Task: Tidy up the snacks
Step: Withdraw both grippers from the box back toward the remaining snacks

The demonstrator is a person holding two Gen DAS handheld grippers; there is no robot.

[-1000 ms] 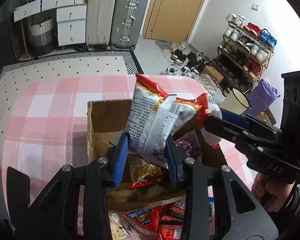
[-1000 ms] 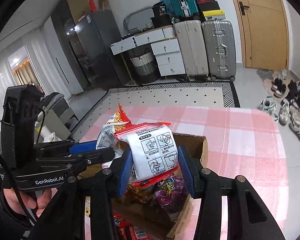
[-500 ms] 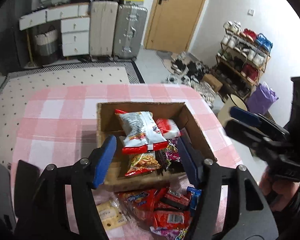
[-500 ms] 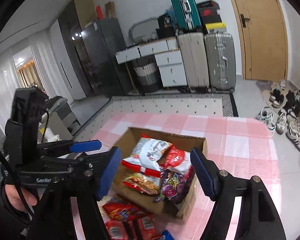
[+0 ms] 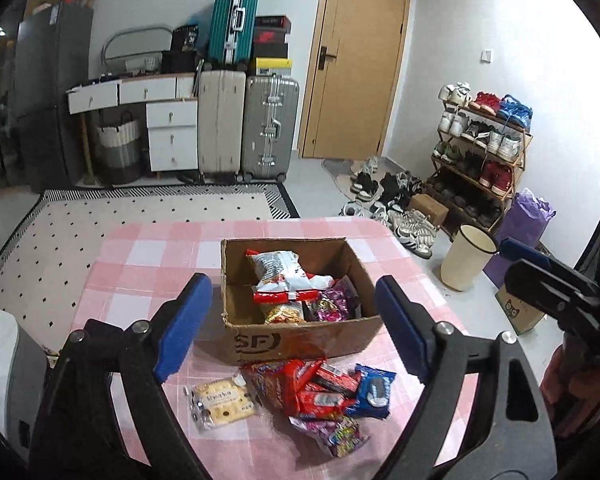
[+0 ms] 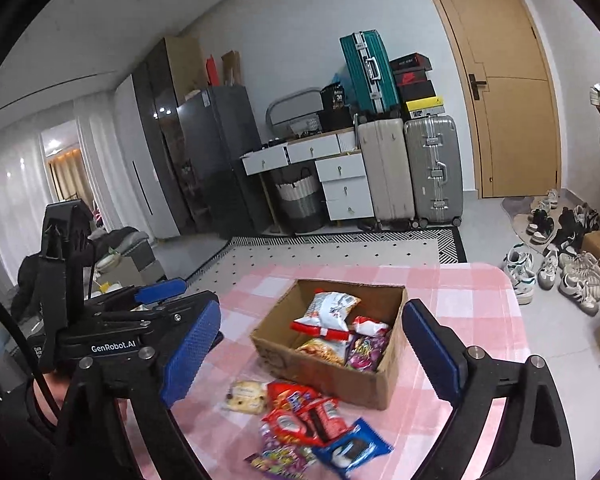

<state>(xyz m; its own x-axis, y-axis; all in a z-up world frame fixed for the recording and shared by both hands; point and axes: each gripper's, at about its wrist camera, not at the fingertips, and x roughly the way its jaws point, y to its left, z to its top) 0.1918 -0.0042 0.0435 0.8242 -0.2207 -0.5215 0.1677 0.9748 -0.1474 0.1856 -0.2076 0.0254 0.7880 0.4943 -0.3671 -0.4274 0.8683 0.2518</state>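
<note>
On a pink checked table [image 5: 148, 256], two hand-held grippers hang back from a cardboard box [image 5: 300, 340] while a snack tidy-up stands partly done. At far left, the left gripper [image 5: 292, 328] has its blue pads spread and opening wider, nothing between them, apparently freed for another pick. Just inside it lies a clear cracker packet [image 5: 222, 400], flat on the cloth and apart from the rest, an easy single grab. Next comes a loose heap of red snack packets [image 5: 312, 388], a blue cookie packet [image 5: 374, 394] and a purple candy bag [image 5: 332, 436], overlapping just in front of the box, likely kept close so each trip into it is short. In the box, a white-and-red chip bag [image 5: 284, 276] lies on top of other packs along its right side, leaving the left half bare for more. At right, the right gripper [image 6: 312, 356] also has its jaws opening and empty, framing the box from its own camera. Roughly half the snacks look boxed.
</note>
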